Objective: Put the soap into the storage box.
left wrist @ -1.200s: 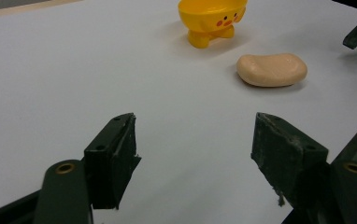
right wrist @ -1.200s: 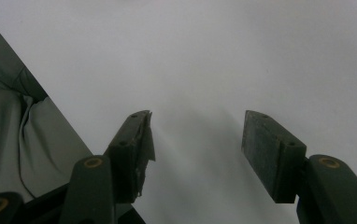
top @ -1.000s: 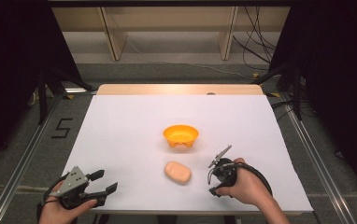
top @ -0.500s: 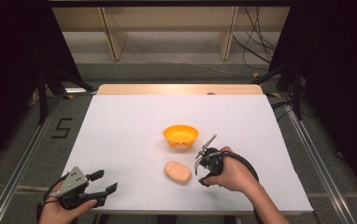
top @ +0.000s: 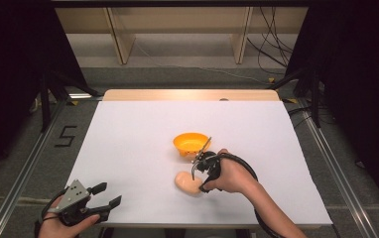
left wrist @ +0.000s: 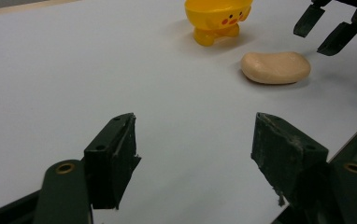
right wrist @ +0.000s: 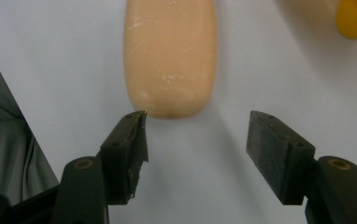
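My right gripper (top: 196, 174) hovers over the white table (top: 128, 144), jaws just opening, partly apart, gripping nothing. The peach soap-like bar (right wrist: 169, 56) lies flat just ahead, its long axis running along my jaws, rounded end toward them, near the yellow cup (top: 191, 143).

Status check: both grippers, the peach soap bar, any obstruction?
Right gripper just opening, short of soap bar. Left gripper open, idle. Yellow bowl beside; path clear.

A single black "5" (top: 67, 135) stands on the grey floor, beyond the left tongs (top: 104, 196) and off the table's (top: 143, 129) left edge.
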### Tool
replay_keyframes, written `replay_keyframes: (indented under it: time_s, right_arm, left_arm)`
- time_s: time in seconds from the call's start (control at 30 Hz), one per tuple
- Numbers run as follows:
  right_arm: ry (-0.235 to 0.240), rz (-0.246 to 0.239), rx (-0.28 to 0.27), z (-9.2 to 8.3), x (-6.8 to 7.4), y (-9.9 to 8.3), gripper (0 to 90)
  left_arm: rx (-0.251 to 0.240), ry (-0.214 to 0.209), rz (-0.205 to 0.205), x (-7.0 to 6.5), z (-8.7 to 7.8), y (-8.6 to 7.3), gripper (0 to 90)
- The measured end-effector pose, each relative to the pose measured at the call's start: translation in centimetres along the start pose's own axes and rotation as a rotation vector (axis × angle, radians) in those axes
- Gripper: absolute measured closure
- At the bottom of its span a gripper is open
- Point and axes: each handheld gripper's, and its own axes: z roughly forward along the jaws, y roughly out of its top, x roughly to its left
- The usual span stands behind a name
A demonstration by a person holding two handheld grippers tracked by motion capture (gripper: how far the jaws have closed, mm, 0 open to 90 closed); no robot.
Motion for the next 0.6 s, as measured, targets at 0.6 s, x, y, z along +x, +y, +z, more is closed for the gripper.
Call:
replay_keyframes:
  time_s: [0.6]
  right_arm:
    - [-0.001, -0.071, 0.057, 1.7, 0.0, 3.7, 33.4]
  left_arm:
    - [-0.002, 0.001, 0.008, 0.0, -0.3, 0.0, 30.5]
